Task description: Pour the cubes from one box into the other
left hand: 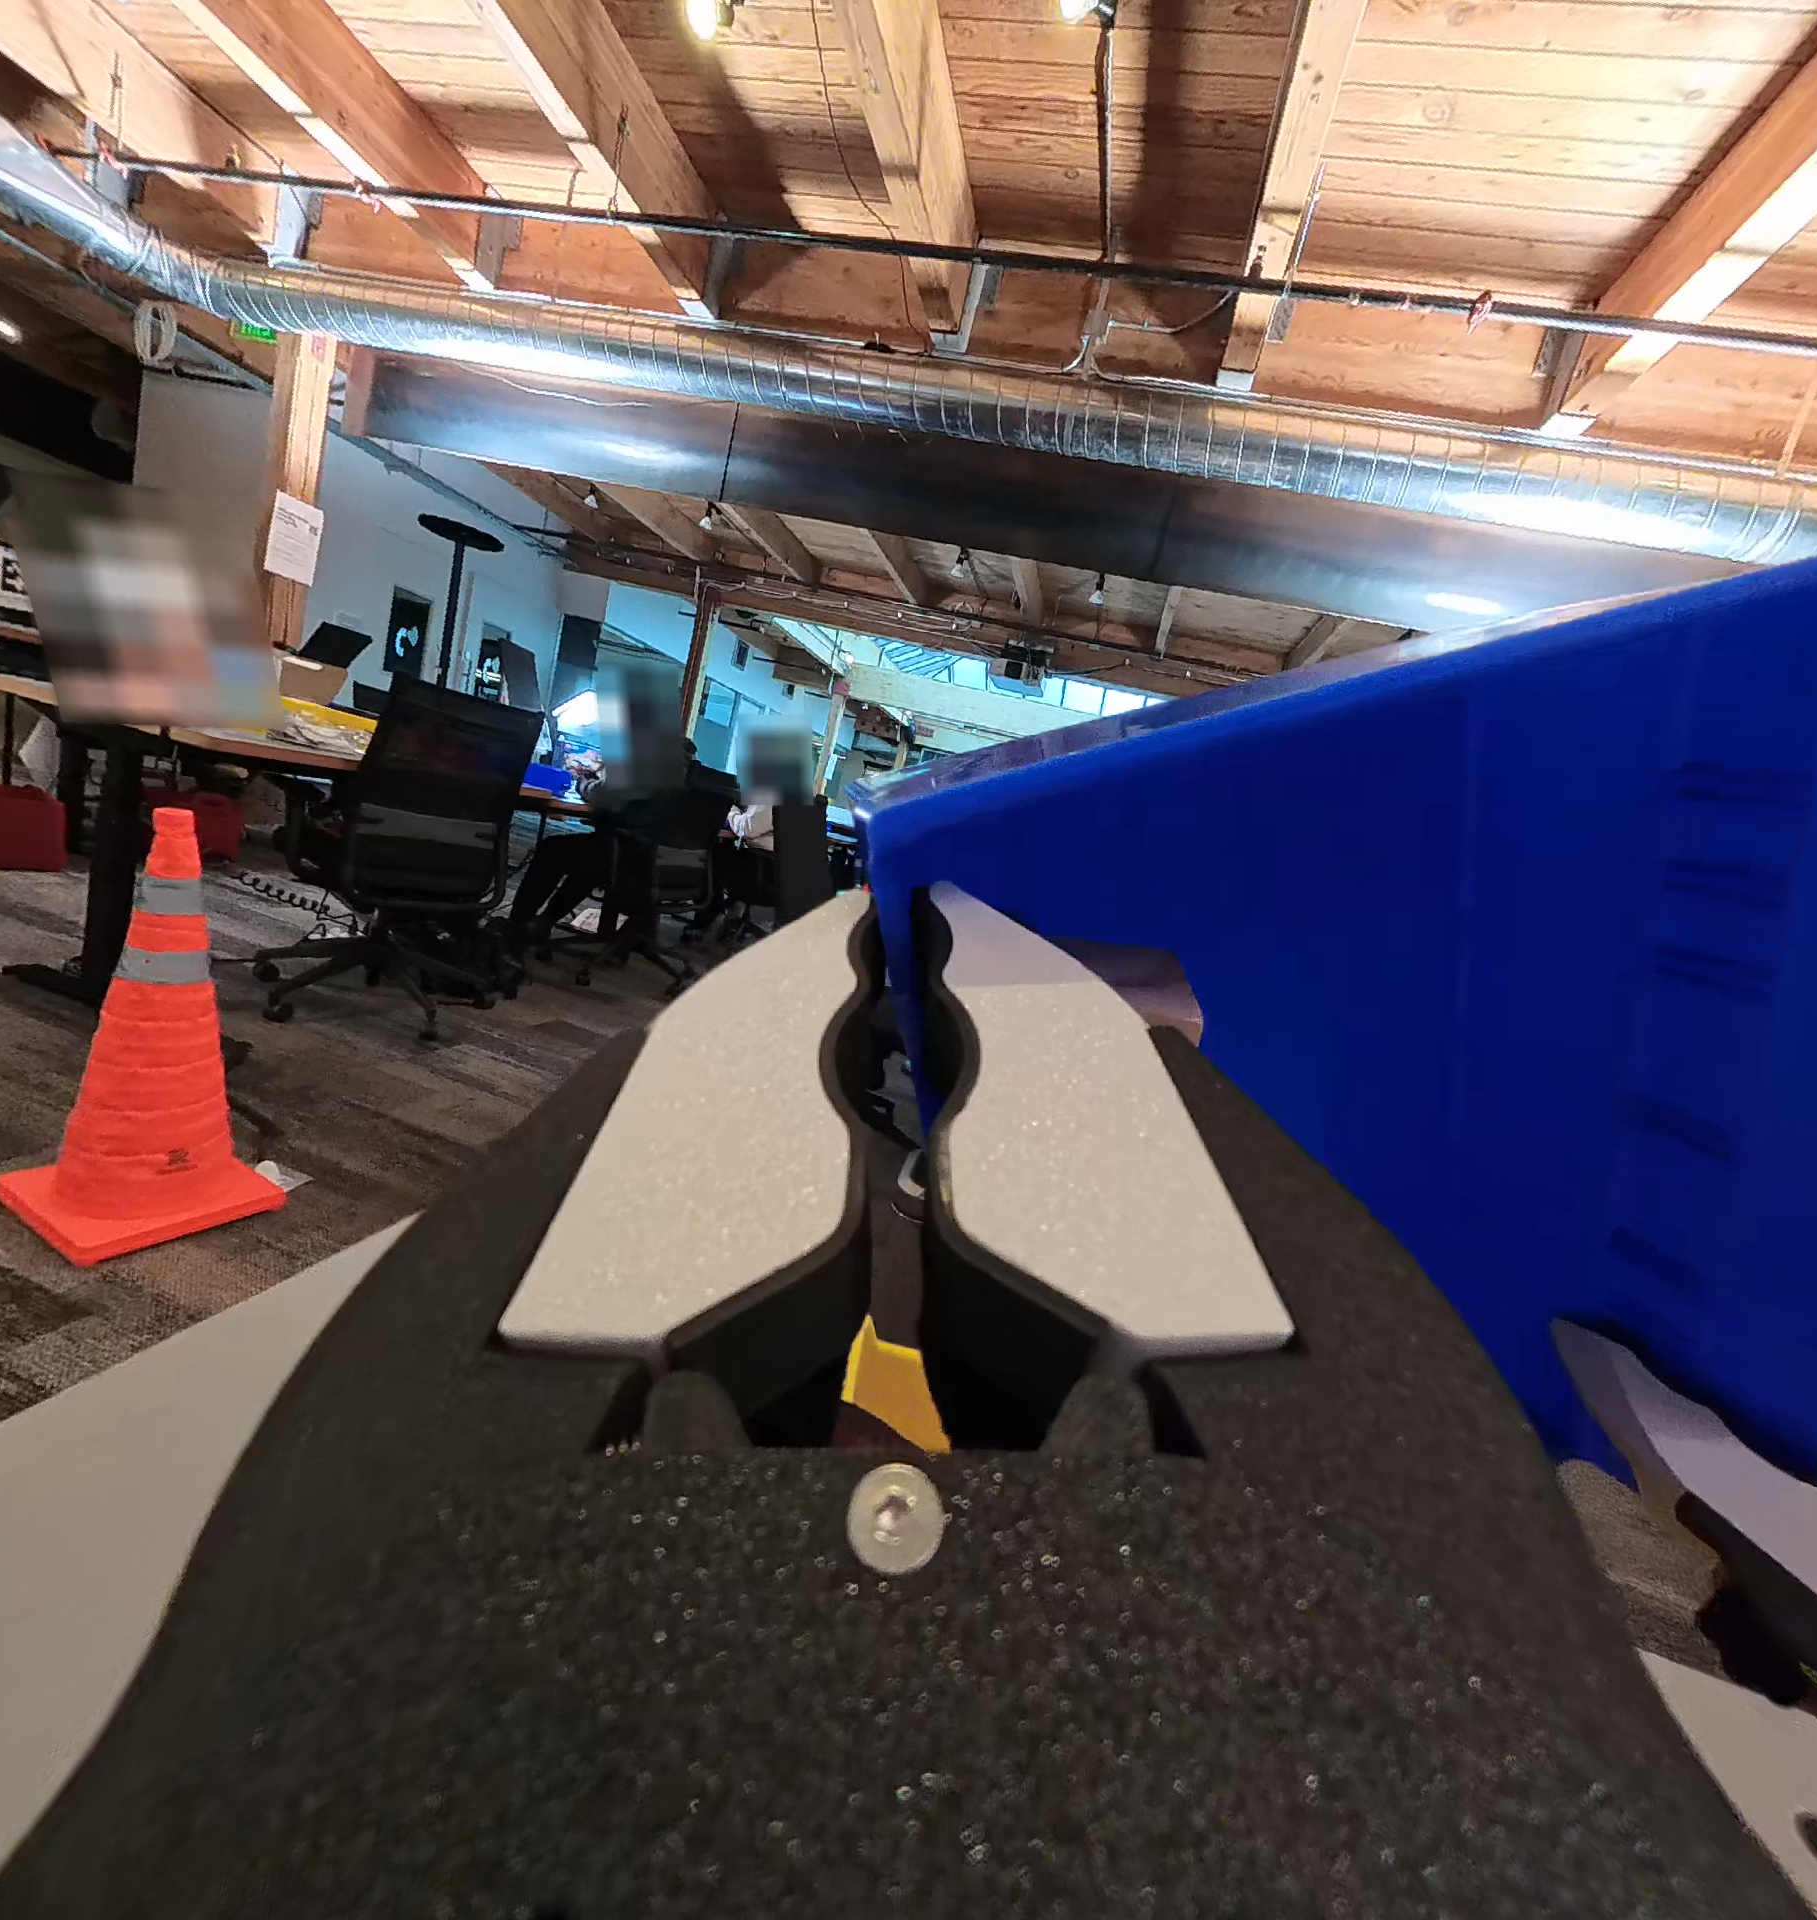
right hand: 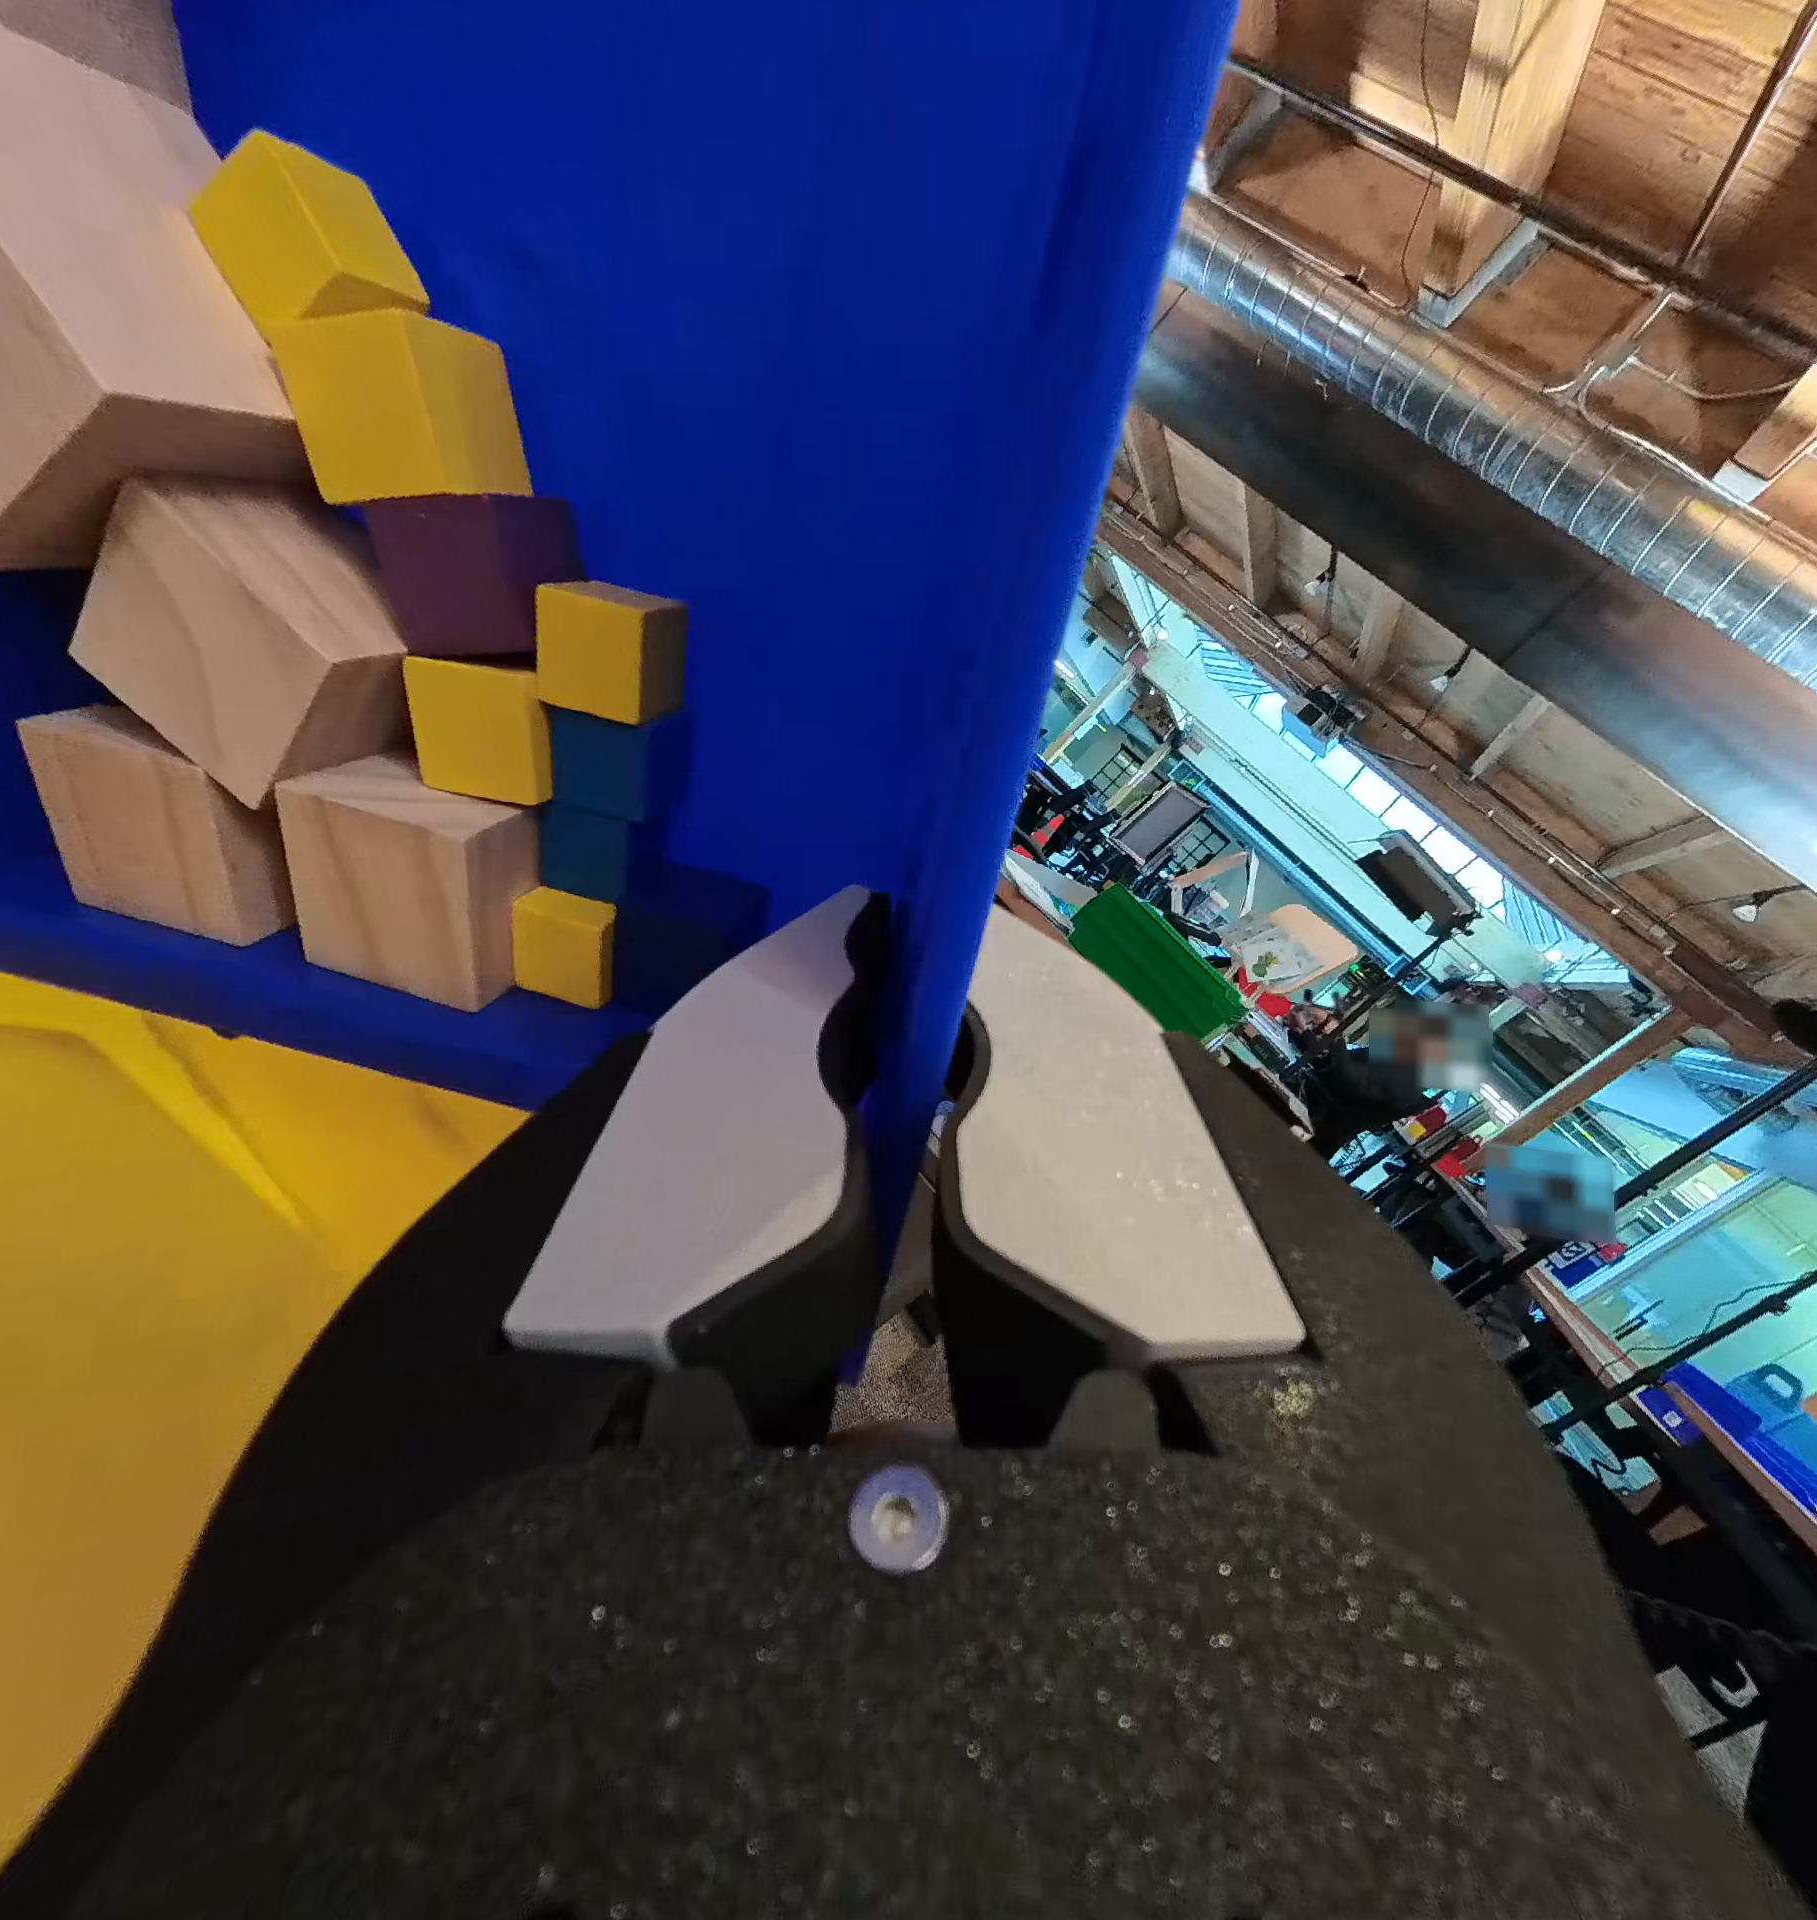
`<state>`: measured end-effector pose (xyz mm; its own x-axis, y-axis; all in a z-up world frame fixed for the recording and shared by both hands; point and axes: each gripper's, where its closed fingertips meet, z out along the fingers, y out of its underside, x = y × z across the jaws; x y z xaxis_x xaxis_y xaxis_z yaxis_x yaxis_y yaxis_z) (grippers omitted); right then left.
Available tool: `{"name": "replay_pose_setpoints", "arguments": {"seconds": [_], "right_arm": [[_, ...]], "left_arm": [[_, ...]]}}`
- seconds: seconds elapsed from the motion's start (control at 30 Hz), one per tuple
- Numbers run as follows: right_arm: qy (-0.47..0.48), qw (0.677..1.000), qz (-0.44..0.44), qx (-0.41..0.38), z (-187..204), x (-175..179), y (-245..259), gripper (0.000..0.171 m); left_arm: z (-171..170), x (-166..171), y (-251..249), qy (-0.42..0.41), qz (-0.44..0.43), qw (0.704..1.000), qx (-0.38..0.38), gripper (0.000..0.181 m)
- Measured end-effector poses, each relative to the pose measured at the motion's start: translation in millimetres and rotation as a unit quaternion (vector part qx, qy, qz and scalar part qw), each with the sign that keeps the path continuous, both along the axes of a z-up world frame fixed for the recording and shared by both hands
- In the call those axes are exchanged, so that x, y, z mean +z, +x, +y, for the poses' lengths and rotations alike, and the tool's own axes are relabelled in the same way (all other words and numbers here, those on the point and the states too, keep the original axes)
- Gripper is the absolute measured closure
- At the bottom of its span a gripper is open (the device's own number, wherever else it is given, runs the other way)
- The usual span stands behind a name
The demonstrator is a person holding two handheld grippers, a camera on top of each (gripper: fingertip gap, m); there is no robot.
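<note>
Blue box [right hand: 779,416], tilted, has its walls clamped in both claws, left claw [left hand: 896,940] and right claw [right hand: 919,940].

- We see a pale grey table top [left hand: 83,1475] in the lower left of the left wrist view. Its edge runs diagonally against the floor beyond, and another strip of it shows at the lower right.
- Past the table lies a grey patterned carpet floor [left hand: 384,1122].
- An orange traffic cone [left hand: 151,1060] with two grey bands stands upright on the carpet, near the table's edge.
- A small white scrap [left hand: 286,1174] lies on the carpet, just beside the cone's base.
- Farther back, a black office chair [left hand: 416,831] stands on its castors.
- A desk [left hand: 114,831] stands on a dark leg behind the cone.
- A low red cushion-like block [left hand: 0,826] rests on the floor at the far left.
</note>
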<state>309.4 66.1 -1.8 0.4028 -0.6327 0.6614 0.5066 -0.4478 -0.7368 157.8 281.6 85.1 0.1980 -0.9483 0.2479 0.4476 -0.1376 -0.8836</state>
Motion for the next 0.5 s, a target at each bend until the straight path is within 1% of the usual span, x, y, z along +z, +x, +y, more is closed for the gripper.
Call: {"name": "replay_pose_setpoints", "arguments": {"seconds": [0.23,0.33,0.5], "right_arm": [[-0.019,1.0,-0.003,-0.004,4,-14,-1,0.164],[-0.005,1.0,-0.027,-0.007,2,-5,-4,0.164],[-0.002,1.0,-0.014,-0.004,4,-3,-1,0.165]], "left_arm": [[5,-8,3,-0.006,0.011,1.0,-0.001,0.176],[7,-9,1,-0.006,0.003,1.0,-0.006,0.176],[12,-17,3,-0.017,0.005,1.0,-0.006,0.176]]}}
